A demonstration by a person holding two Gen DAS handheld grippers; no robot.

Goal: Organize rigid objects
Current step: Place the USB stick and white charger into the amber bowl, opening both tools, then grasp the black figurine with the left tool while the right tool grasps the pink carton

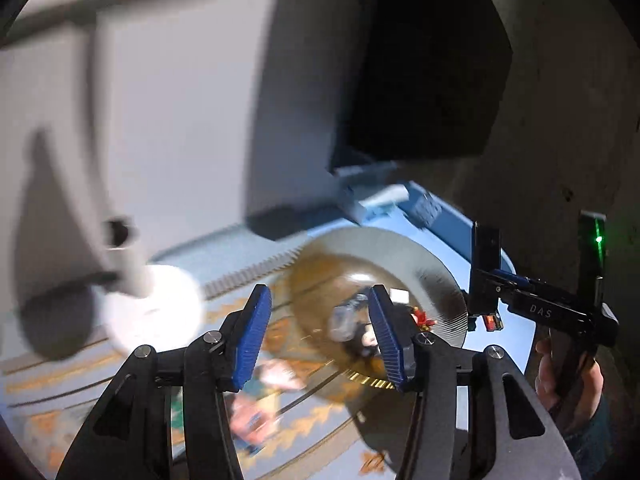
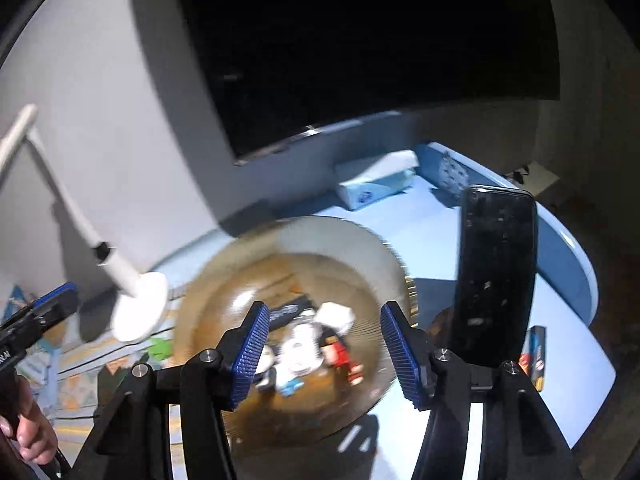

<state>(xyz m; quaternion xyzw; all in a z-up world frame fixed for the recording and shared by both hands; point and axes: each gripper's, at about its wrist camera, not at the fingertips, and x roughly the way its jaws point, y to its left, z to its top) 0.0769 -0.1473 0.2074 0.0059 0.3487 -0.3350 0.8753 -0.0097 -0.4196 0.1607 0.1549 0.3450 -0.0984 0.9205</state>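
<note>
A brown-tinted glass bowl (image 2: 288,248) stands on the light blue table (image 2: 440,248) and holds several small toys, among them a red figure (image 2: 346,354) and a white one (image 2: 300,350). My right gripper (image 2: 322,354) is open and empty, hovering above the bowl. My left gripper (image 1: 316,338) is open and empty, above the bowl's (image 1: 384,256) left side and a patterned mat (image 1: 80,364). Small blurred items (image 1: 256,412) lie on the mat below it. The right gripper (image 1: 520,280) also shows at the right of the left wrist view.
A white desk lamp (image 2: 138,312) stands left of the bowl. A dark monitor (image 2: 360,40) is behind, with a tissue pack (image 2: 376,180) under it. A black phone (image 2: 494,276) stands right of the bowl, and a small box (image 2: 534,350) lies near the table edge.
</note>
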